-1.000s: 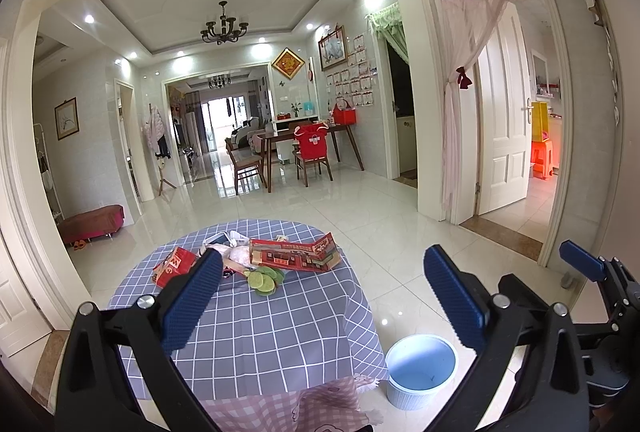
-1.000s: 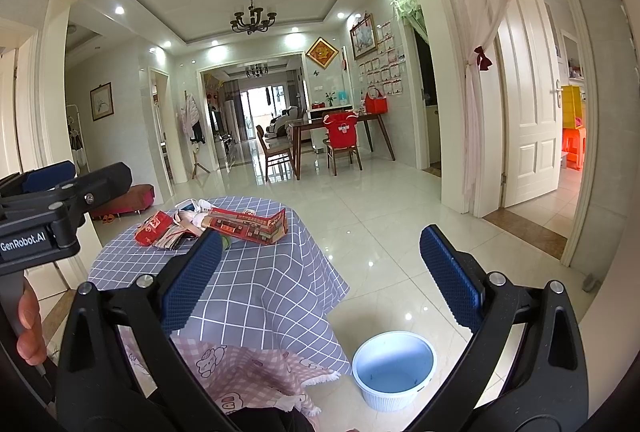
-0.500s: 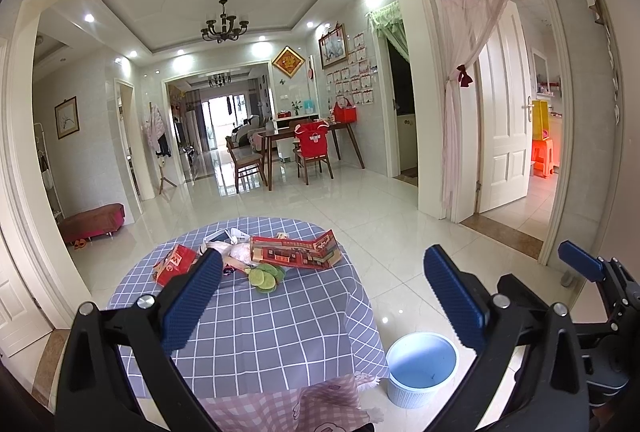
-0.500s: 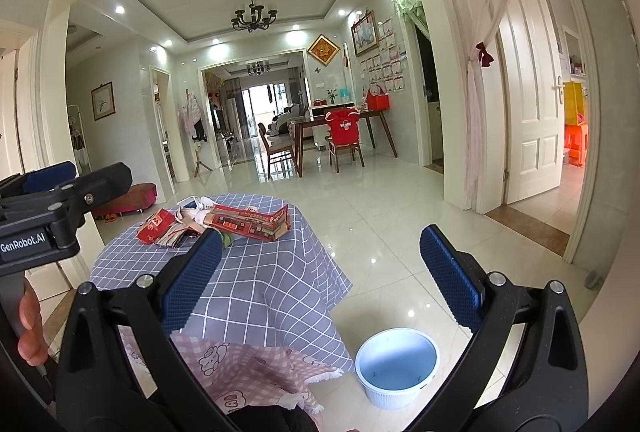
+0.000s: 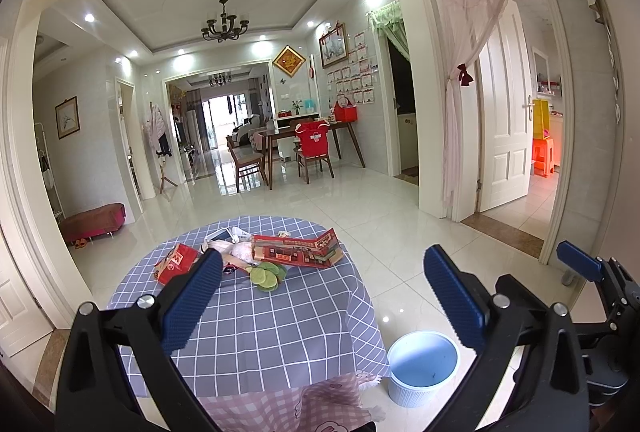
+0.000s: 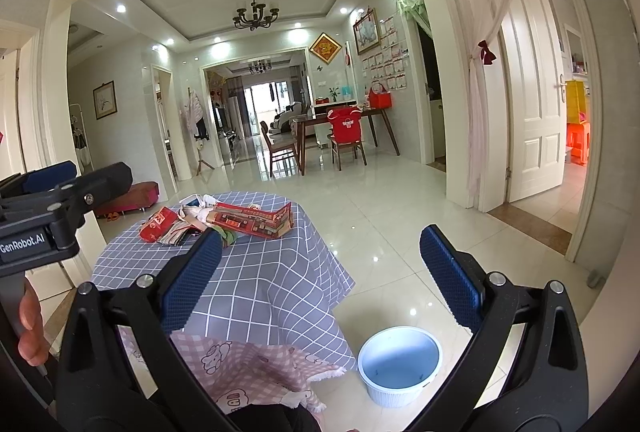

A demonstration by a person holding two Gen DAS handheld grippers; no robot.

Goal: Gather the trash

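Trash lies at the far side of a round table with a blue checked cloth (image 5: 260, 328) (image 6: 264, 284): a long red carton (image 5: 298, 252) (image 6: 252, 220), a small red packet (image 5: 176, 262) (image 6: 158, 224), white wrappers (image 5: 234, 242), and green lime slices (image 5: 266, 274). A pale blue bin (image 5: 422, 366) (image 6: 400, 362) stands on the floor right of the table. My left gripper (image 5: 320, 296) is open and empty, short of the trash. My right gripper (image 6: 318, 276) is open and empty, held to the right of the left one.
A pink checked cloth (image 6: 248, 368) hangs at the table's near edge. Glossy tiled floor (image 5: 400, 232) surrounds the table. A dining table with chairs (image 5: 304, 152) stands far back. A white door (image 5: 504, 120) is open at the right. A low red bench (image 5: 92, 222) sits at the left.
Both views have shifted very slightly; the table and bin sit marginally closer. Both grippers stay open and empty.
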